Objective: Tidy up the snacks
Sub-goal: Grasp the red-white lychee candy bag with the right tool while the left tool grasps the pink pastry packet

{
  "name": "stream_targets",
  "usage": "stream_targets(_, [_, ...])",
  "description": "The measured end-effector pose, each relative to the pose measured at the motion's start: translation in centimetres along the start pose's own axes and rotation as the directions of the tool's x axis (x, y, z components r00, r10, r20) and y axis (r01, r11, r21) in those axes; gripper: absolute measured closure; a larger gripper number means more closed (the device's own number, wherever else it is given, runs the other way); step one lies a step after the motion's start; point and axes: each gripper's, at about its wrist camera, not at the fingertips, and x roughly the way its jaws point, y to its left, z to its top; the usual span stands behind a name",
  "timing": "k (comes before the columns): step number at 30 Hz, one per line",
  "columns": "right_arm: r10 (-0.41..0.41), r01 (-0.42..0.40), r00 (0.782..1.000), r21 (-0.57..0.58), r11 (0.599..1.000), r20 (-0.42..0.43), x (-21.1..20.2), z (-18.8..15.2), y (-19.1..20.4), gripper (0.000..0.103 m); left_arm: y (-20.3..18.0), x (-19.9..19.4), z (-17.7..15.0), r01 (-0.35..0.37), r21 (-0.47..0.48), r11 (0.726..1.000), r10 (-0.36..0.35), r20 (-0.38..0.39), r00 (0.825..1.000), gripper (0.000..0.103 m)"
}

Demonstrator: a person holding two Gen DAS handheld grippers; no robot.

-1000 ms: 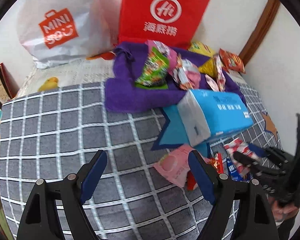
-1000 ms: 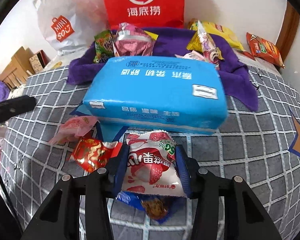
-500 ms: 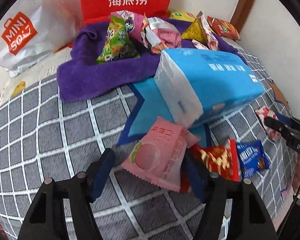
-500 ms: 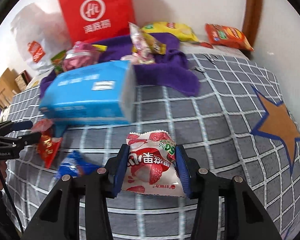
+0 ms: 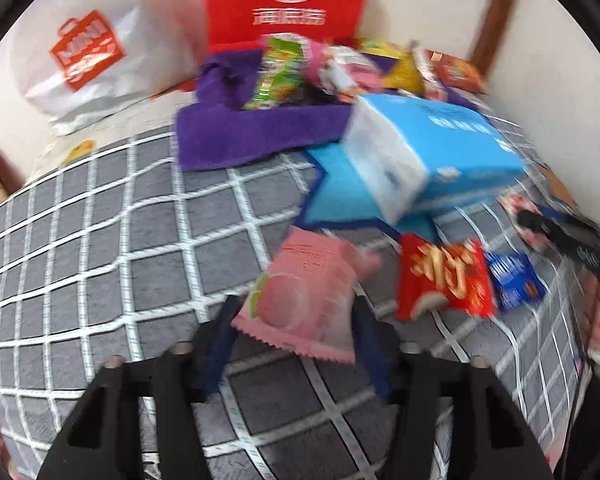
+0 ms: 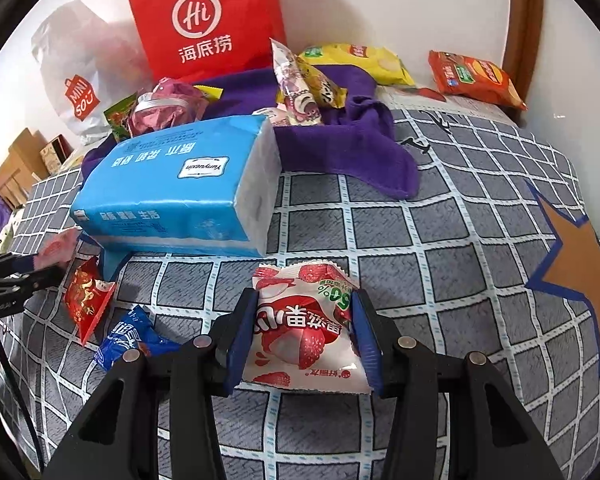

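The left claw (image 5: 292, 320) has just been closing on the pink snack packet (image 5: 306, 300), lying on the checked bed cover (image 5: 120, 240). The right claw (image 6: 304, 328) grips the strawberry snack packet (image 6: 304, 332), near the blue tissue pack (image 6: 180, 188).

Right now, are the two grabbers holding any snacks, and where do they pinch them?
Right gripper: fingers pinch the strawberry packet by its side edges. Left gripper: its fingers have just closed around the pink peach packet's lower sides.

Left wrist view all motion-blurred; pink packet (image 5: 304, 300) text unreadable. White bag (image 6: 74, 76) cut off upper left, right wrist view.
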Motion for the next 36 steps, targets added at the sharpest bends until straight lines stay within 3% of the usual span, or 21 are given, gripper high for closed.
stream_targets(3, [0.014, -0.014, 1.0, 0.013, 1.0, 0.007, 0.0, -0.1, -0.3, 0.055, 0.0, -0.3, -0.3, -0.048, 0.021, 0.999, 0.047, 0.03, 0.998, 0.037])
stream_targets(8, [0.018, -0.018, 1.0, 0.028, 0.999, 0.007, -0.1, -0.4, -0.9, 0.052, -0.2, 1.1, 1.2, -0.03, 0.027, 0.999, 0.03, -0.003, 1.0, 0.033])
stream_targets(10, [0.017, -0.017, 1.0, 0.033, 0.999, 0.01, 0.0, -0.5, -1.0, 0.05, -0.3, 1.1, 1.2, -0.04, 0.027, 0.999, 0.039, 0.027, 0.999, 0.035])
stream_targets(11, [0.015, -0.015, 1.0, 0.035, 0.999, 0.016, 0.0, -0.6, -1.1, 0.048, -0.3, 1.1, 1.0, -0.039, 0.019, 0.999, 0.038, 0.036, 0.999, 0.04])
stream_targets(12, [0.004, -0.006, 1.0, 0.042, 0.999, 0.031, 0.0, -0.7, -1.2, 0.048, -0.2, 0.9, 0.9, -0.046, 0.012, 0.999, 0.046, 0.058, 0.997, 0.057])
stream_targets(19, [-0.021, 0.019, 0.999, 0.04, 0.999, 0.049, 0.2, -0.7, -1.1, 0.048, -0.6, 0.8, -0.2, -0.09, 0.008, 0.996, 0.088, 0.129, 0.988, 0.058])
stream_targets(36, [0.034, -0.036, 0.998, 0.039, 0.999, 0.046, 0.1, -0.9, -1.5, 0.044, 0.0, 0.8, -0.3, -0.061, -0.039, 0.997, 0.066, 0.133, 0.989, 0.055])
